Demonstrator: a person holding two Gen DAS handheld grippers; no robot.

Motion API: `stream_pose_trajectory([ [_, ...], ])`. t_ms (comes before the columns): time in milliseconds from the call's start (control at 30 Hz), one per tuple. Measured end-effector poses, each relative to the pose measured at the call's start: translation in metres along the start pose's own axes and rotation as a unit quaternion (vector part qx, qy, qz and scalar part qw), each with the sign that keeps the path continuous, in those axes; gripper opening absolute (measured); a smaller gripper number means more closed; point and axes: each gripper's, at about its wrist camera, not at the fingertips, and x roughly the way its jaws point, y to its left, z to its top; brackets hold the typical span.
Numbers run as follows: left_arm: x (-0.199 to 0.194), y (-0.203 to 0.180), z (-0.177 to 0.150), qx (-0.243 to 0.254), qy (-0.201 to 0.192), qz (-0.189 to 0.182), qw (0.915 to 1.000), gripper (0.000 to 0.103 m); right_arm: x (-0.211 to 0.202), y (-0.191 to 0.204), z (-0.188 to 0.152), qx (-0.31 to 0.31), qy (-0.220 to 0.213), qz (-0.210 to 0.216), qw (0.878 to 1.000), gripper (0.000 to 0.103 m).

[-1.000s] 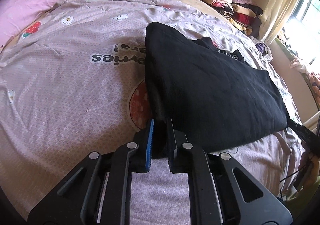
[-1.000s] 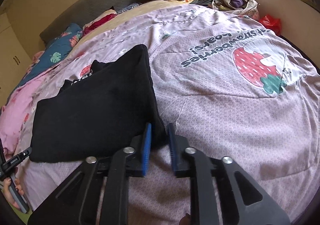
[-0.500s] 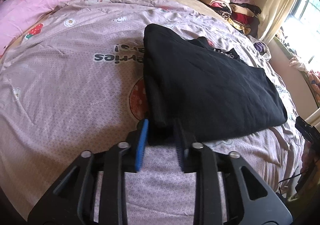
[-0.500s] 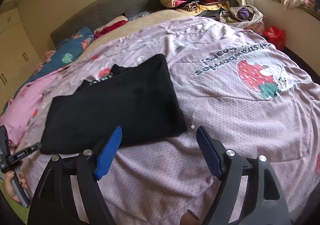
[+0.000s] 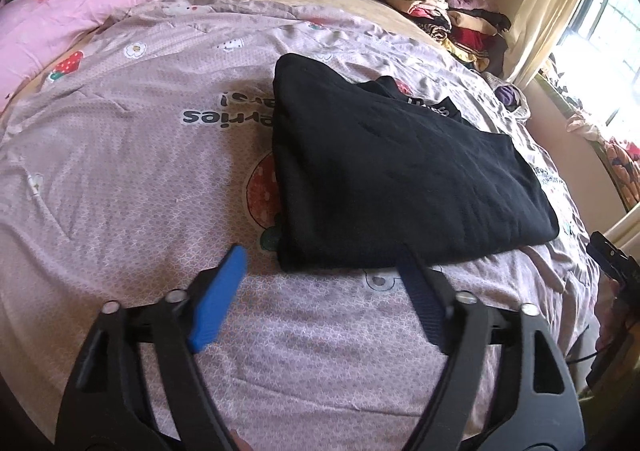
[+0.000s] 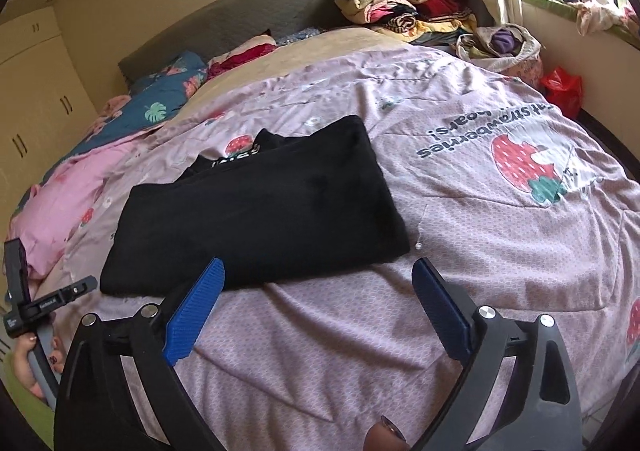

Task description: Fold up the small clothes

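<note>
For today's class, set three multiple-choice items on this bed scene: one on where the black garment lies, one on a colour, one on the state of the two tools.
1. Where does the folded black garment lie?
A. On the pink bedspread
B. On the stack of clothes by the headboard
C. On the floor

2. What colour are the pads on the left tool?
A. Red
B. Blue
C. Green

3. In what state are the left tool and the right tool?
A. Both shut on the garment
B. One open, one shut
C. Both open, holding nothing

Answers:
1 A: the garment rests flat on the bedspread, partly over its strawberry print.
2 B: both pads show blue in the left wrist view.
3 C: each view shows the fingers spread apart, with the garment beyond them.
</note>
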Motion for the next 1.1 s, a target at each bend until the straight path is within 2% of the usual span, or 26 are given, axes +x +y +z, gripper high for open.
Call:
stream_pose_trajectory([
  [67, -0.002, 0.000, 0.000, 0.000, -0.002, 0.002, 1.0000, 0.086, -0.001, 0.004, -0.001, -0.005, 0.000, 0.001, 1.000, 0.094],
  [267, -0.008, 0.000, -0.001, 0.001, -0.008, 0.001, 1.0000, 0.093, -0.006, 0.015, -0.003, -0.017, -0.002, -0.001, 1.000, 0.094],
  [333, -0.010, 0.000, -0.001, 0.003, -0.009, 0.000, 1.0000, 0.093, -0.008, 0.019, -0.004, -0.023, -0.002, -0.002, 1.000, 0.098],
  [700, -0.024, 0.010, -0.003, 0.006, -0.026, 0.018, 0.9995, 0.093, -0.009, 0.049, -0.009, -0.057, 0.000, 0.003, 0.998, 0.098],
  [1100, -0.032, 0.036, -0.003, -0.009, -0.038, 0.028, 0.9988, 0.093, 0.005, 0.111, -0.012, -0.119, 0.007, 0.011, 0.993, 0.098],
])
